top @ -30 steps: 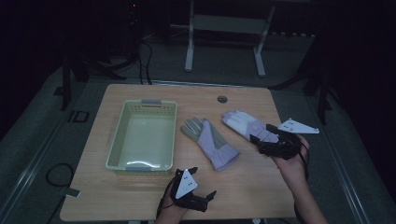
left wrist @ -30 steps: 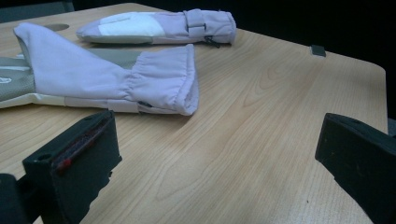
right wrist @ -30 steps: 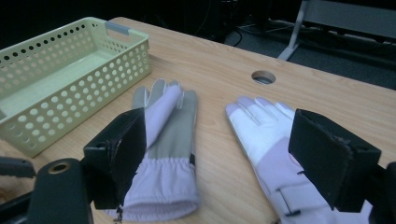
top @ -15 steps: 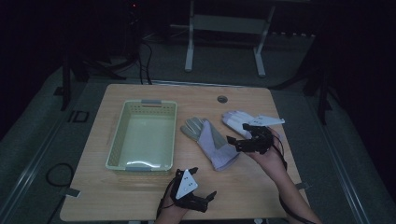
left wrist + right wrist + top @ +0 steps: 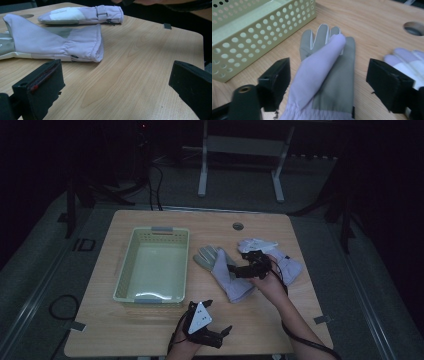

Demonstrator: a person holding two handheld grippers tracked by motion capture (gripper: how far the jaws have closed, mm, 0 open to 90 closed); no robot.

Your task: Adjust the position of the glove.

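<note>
Two lavender gloves lie on the wooden table. The nearer glove rests grey palm up with its thumb folded across, fingers pointing at the basket. My right gripper hovers low over its wrist end; in the right gripper view the open jaws stand either side of this glove. The second glove lies to the right, partly under my right hand. My left gripper sits open near the front edge, aimed at the first glove's cuff, with bare wood between its jaws.
A pale green perforated basket stands empty left of the gloves, its wall close to the first glove's fingertips. A round cable hole sits near the table's far edge. Dark floor surrounds the table.
My right gripper has travelled left from the table's right side, across the second glove, to above the first glove. The left gripper has stayed put.
</note>
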